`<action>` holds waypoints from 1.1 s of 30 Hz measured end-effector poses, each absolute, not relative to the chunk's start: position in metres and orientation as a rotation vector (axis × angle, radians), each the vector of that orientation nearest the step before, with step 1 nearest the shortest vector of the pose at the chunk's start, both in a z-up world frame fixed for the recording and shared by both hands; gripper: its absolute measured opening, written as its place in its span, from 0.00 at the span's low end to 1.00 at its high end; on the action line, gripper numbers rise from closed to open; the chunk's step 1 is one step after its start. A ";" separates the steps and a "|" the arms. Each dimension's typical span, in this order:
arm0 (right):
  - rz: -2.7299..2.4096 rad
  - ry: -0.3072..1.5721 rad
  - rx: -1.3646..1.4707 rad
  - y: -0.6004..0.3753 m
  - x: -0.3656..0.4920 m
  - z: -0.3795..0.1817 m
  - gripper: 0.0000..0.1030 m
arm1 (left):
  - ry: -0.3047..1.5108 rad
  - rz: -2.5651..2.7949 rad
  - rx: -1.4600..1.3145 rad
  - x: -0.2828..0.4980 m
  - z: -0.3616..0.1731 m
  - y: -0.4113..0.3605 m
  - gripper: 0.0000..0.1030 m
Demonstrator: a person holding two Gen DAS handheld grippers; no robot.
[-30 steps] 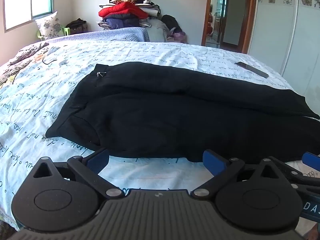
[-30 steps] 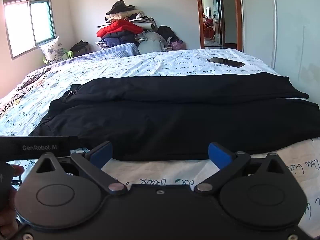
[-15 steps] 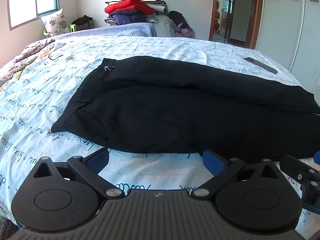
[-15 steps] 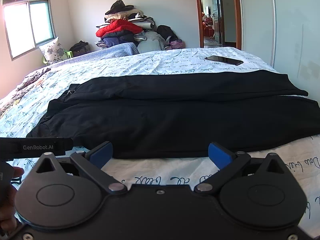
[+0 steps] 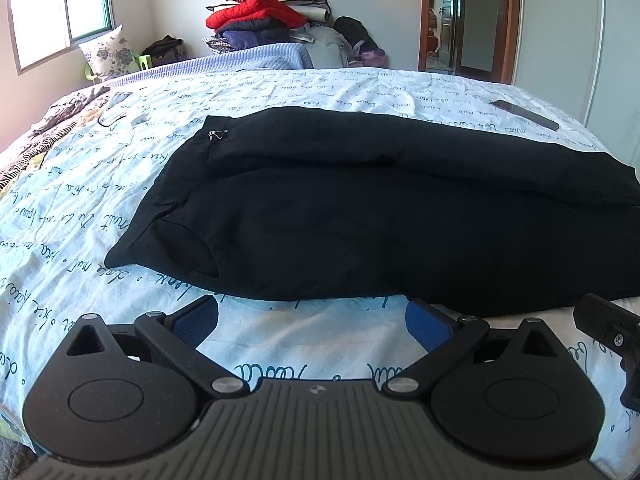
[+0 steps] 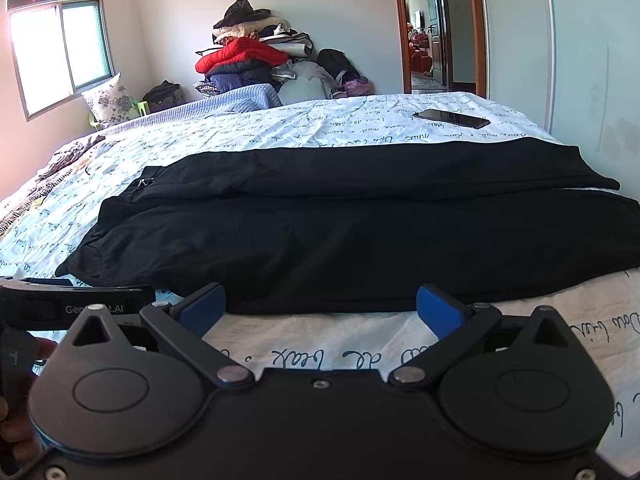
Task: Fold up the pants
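Black pants point(image 5: 360, 208) lie flat across the bed, waist at the left, legs running right, one leg folded over the other lengthwise. They also show in the right wrist view point(image 6: 340, 232). My left gripper point(image 5: 312, 320) is open and empty, just short of the pants' near edge, toward the waist end. My right gripper point(image 6: 320, 308) is open and empty, at the near edge toward the legs. The left gripper's body point(image 6: 72, 308) shows at the left of the right wrist view.
The bed has a white sheet with blue script point(image 5: 280, 84). A dark phone point(image 6: 451, 118) lies on it beyond the pants at the right. A pile of clothes point(image 5: 264, 16) stands against the far wall. A wardrobe door point(image 6: 580, 60) is at the right.
The left gripper has pulled back a little and tilted up, so the pants sit slightly farther from its fingers. The right gripper has barely moved. Both stay open.
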State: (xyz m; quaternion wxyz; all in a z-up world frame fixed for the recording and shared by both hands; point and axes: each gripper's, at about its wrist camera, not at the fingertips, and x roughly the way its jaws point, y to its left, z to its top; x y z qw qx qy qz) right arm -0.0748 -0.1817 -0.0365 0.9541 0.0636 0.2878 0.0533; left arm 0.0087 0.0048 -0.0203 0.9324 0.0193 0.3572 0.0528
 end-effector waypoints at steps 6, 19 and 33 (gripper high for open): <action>0.109 0.582 0.130 -0.181 -0.074 -0.037 1.00 | 0.738 0.111 0.044 0.010 -0.022 0.005 0.98; 0.113 0.586 0.129 -0.182 -0.074 -0.038 1.00 | 0.743 0.110 0.050 0.010 -0.023 0.005 0.98; 0.113 0.584 0.124 -0.182 -0.074 -0.038 1.00 | 0.748 0.110 0.059 0.010 -0.025 0.003 0.98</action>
